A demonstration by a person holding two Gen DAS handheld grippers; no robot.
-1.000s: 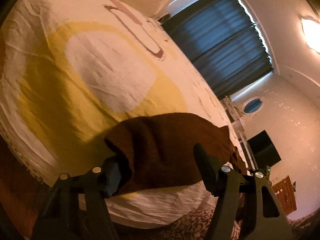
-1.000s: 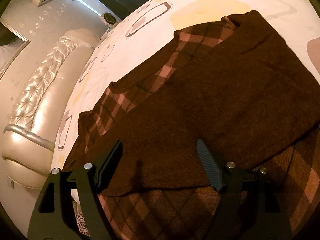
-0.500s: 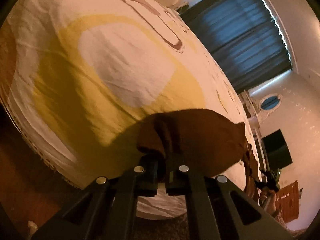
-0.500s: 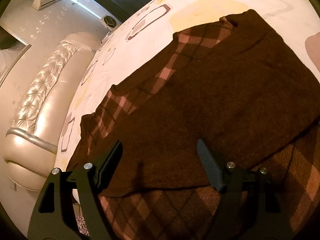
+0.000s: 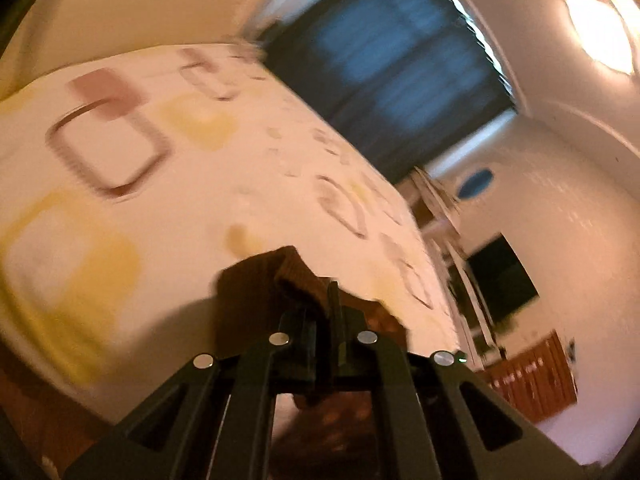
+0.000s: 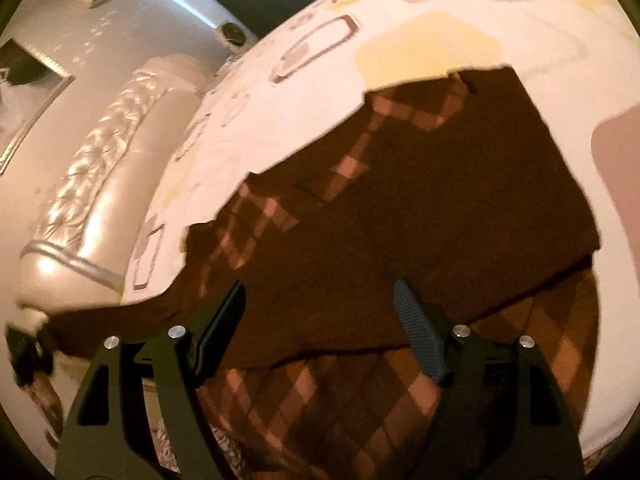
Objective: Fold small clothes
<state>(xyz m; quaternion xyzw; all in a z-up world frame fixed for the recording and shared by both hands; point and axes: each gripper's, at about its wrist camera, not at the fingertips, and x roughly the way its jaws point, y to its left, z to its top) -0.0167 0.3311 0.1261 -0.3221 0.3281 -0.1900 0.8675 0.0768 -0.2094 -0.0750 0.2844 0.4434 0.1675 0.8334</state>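
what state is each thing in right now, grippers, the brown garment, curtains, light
left gripper: shut on a bunched corner of the brown garment, raised off the bed
right gripper: open, nothing between its fingers, above the garment
brown garment: partly folded on the bed, checked side showing at the edges
curtains: drawn
ceiling light: on

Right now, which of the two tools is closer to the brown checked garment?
Left. The left tool is shut on a corner of the brown checked garment, lifting it; the right tool hangs open just above it, not gripping.
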